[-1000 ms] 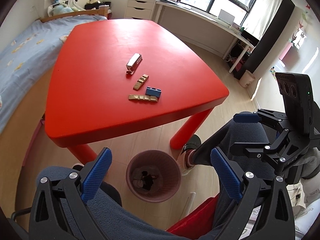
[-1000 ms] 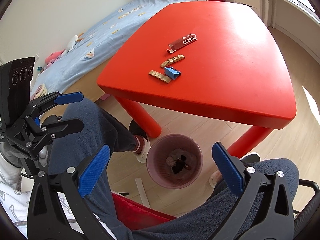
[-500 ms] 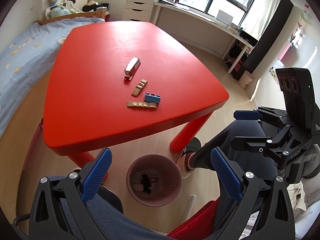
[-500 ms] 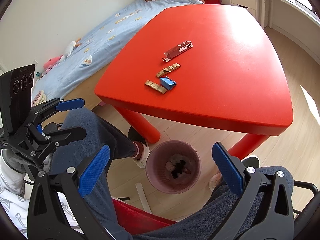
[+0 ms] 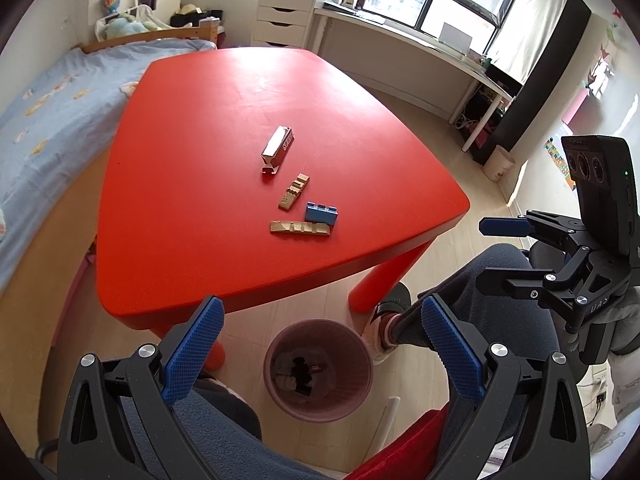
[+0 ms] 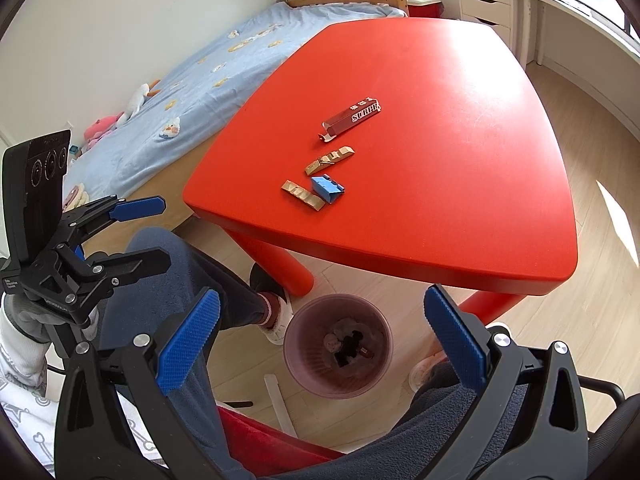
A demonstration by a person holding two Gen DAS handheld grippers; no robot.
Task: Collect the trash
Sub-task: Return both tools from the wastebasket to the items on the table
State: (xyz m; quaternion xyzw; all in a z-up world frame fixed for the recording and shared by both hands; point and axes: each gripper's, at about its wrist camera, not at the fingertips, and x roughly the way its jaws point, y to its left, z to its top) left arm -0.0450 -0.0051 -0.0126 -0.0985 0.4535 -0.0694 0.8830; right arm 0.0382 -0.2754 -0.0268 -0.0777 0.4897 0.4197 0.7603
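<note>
On the red table [image 5: 192,184] [image 6: 460,184] lie a red-and-silver snack box [image 5: 278,147] [image 6: 352,117], two gold wrappers [image 5: 294,192] [image 5: 300,227] [image 6: 330,159] [image 6: 303,195] and a blue brick [image 5: 322,213] [image 6: 327,189]. A pink trash bin [image 5: 320,368] [image 6: 338,350] with some trash inside stands on the floor under the table's near edge. My left gripper [image 5: 320,352] is open and empty above the bin; it also shows in the right wrist view [image 6: 148,236]. My right gripper [image 6: 320,348] is open and empty; it also shows in the left wrist view [image 5: 500,252].
The person's legs in grey trousers [image 5: 472,280] [image 6: 172,264] sit between the grippers and the table. A bed with a blue cover [image 5: 44,112] [image 6: 224,68] stands to the left. A white drawer unit [image 5: 284,20] and a long desk [image 5: 420,52] stand under the window.
Both grippers have risen and tilted up a little, so the table sits lower and nearer in both views. Both stay open and empty. The things on the table have not moved.
</note>
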